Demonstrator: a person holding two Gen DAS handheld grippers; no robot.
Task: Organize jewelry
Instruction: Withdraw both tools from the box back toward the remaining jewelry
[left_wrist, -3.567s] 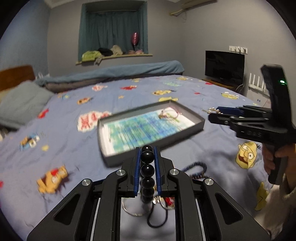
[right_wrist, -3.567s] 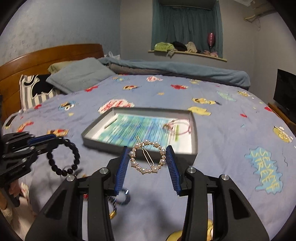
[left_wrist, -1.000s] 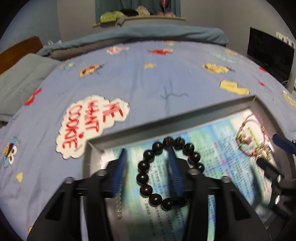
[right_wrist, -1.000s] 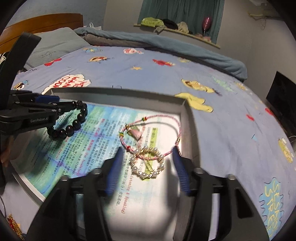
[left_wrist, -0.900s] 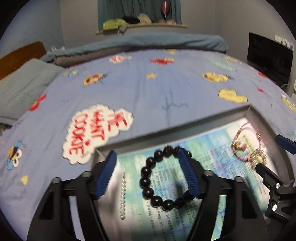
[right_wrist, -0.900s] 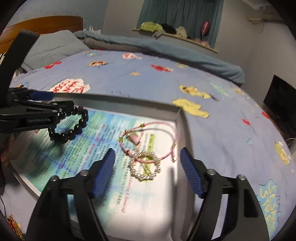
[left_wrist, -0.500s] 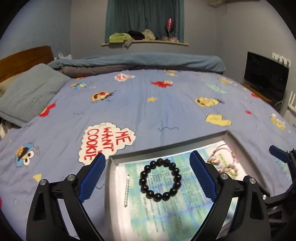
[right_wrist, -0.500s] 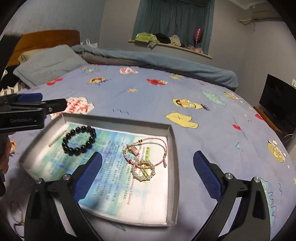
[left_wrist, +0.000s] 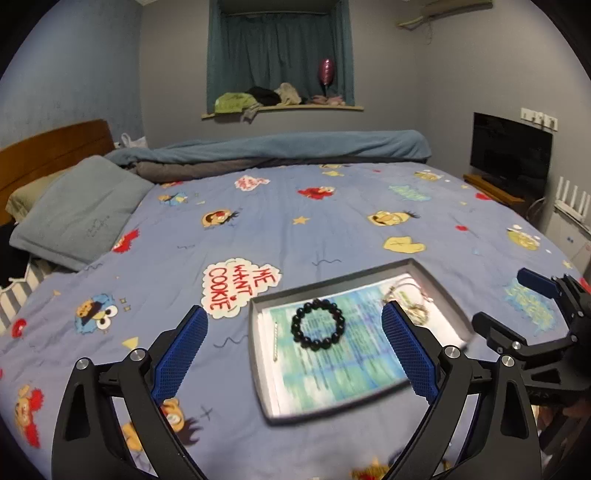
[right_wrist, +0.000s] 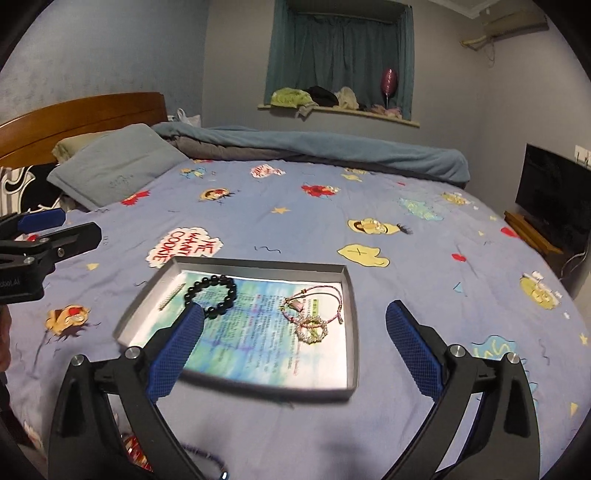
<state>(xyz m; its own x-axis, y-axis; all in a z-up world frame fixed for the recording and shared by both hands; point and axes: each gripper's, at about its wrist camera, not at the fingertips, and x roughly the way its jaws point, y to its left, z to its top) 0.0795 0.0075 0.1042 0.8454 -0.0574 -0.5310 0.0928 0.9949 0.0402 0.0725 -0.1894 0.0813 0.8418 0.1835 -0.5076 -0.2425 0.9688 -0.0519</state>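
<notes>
Between both grippers' wide-spread jaws nothing is held; the left gripper (left_wrist: 293, 349) and right gripper (right_wrist: 295, 339) have just been opening, with the tray (right_wrist: 352, 314) seen beyond them.

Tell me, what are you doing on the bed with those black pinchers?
A person is sorting jewelry into a shallow grey tray lined with printed paper on the blue cartoon bedspread. A black bead bracelet, a pink cord bracelet, a round pearl hair clip and a thin pearl bar clip already lie inside. The left gripper and the right gripper have just been opening; both are wide open, hold nothing and hover above the tray.
</notes>
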